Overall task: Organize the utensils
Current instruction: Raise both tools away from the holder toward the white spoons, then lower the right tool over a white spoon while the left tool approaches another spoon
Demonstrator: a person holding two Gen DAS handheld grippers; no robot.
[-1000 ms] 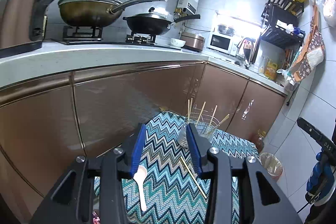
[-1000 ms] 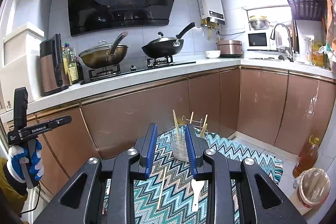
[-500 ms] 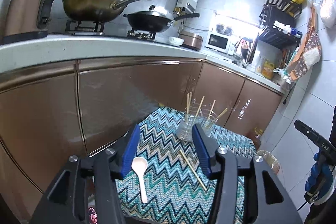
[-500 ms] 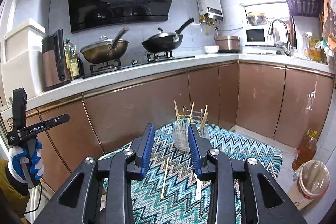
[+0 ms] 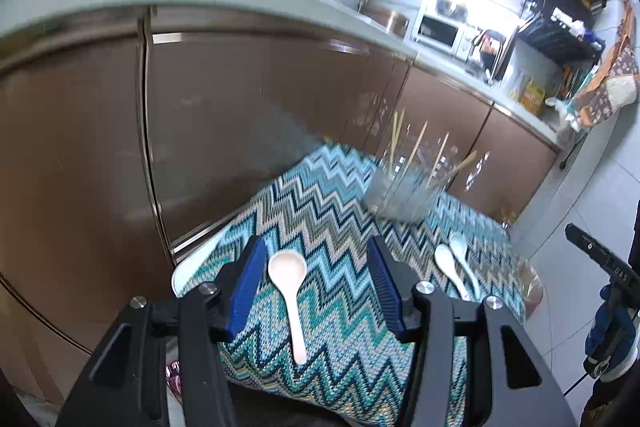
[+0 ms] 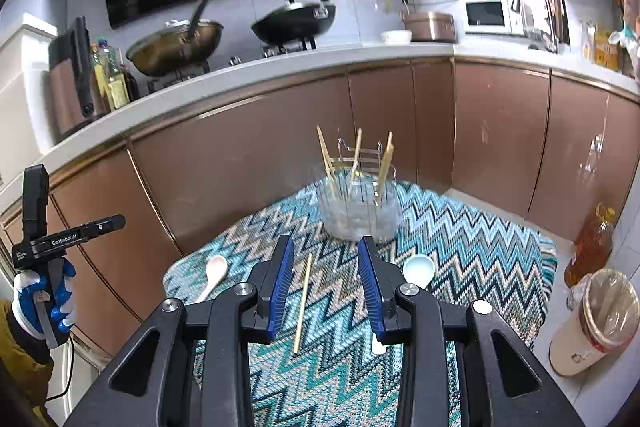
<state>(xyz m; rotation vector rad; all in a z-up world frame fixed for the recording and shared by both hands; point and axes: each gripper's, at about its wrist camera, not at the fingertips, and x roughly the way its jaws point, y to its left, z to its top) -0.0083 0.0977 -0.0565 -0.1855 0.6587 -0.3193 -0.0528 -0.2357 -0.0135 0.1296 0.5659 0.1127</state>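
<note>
Left gripper (image 5: pixel 316 285): fingers apart, nothing clamped, a pinkish spoon (image 5: pixel 289 291) lies between them on the zigzag cloth (image 5: pixel 340 195). Right gripper (image 6: pixel 326 285): fingers apart, empty, one loose chopstick (image 6: pixel 303 301) lies flat between them. A white spoon (image 6: pixel 418 269) sits just right of my right finger, handle partly hidden behind it. Left view shows two white spoons (image 5: pixel 456 265) side by side near the cloth's right edge. Clear holder (image 6: pixel 357 205) with chopsticks upright stands at the far side of the cloth, straight ahead. Brown cabinet doors (image 6: pixel 256 187) close behind it. Other handle reads "GenRobot.AI" (image 6: pixel 64 239). Bin (image 6: pixel 592 323) and oil bottle (image 6: pixel 590 243) on the floor to the right. Cloth between spoons and chopstick is bare.
</note>
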